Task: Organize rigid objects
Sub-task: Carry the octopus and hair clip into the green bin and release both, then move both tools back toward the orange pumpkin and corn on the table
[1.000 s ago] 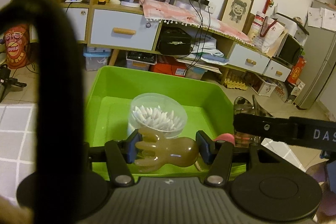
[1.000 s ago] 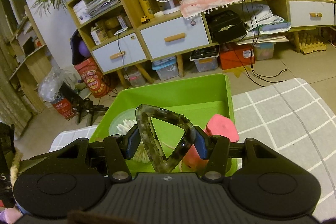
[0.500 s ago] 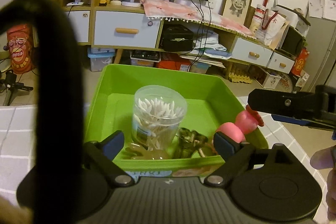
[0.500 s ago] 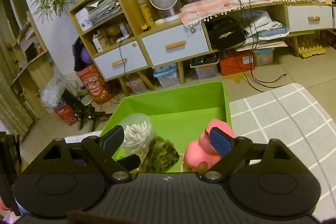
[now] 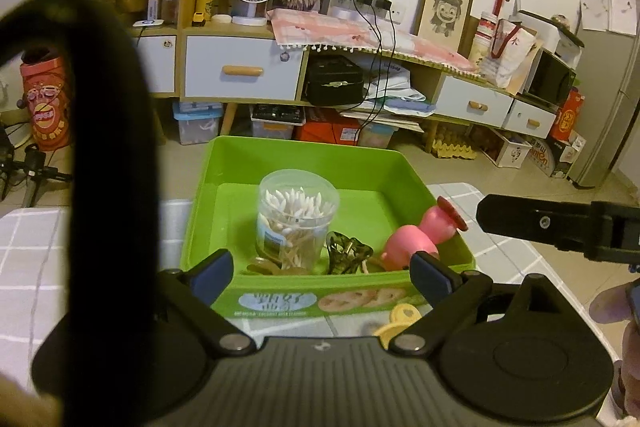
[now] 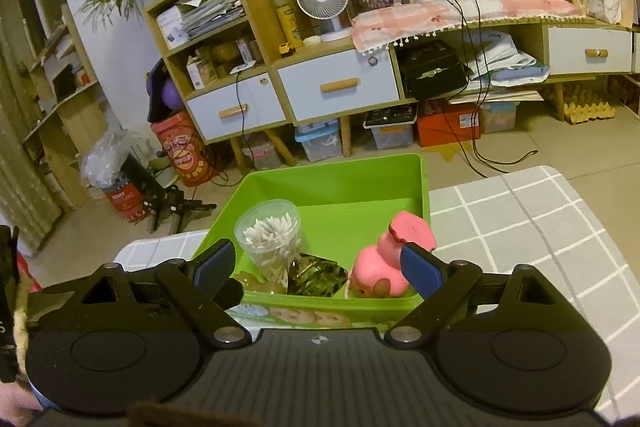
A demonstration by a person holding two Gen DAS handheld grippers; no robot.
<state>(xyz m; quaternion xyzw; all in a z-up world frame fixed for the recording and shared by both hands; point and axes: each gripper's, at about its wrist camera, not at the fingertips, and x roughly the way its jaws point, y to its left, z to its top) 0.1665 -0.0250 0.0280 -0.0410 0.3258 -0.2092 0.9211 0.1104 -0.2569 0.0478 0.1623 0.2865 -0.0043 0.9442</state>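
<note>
Four things are seen already lodged in the green bin (image 5: pixel 304 163) at the centre of both views: a cotton-swab jar (image 5: pixel 296 215), a brown massager (image 5: pixel 276 270), a mottled hair claw (image 5: pixel 346 257) and a pink toy (image 5: pixel 416 241); a yellow piece (image 5: pixel 400 319) is left on the tabletop (image 6: pixel 520 227) below the bin's front wall, so the task is judged nearly done. The left gripper (image 5: pixel 320 277) and right gripper (image 6: pixel 316 265) are held released, their jaws having just been opening, with nothing grasped between them.
</note>
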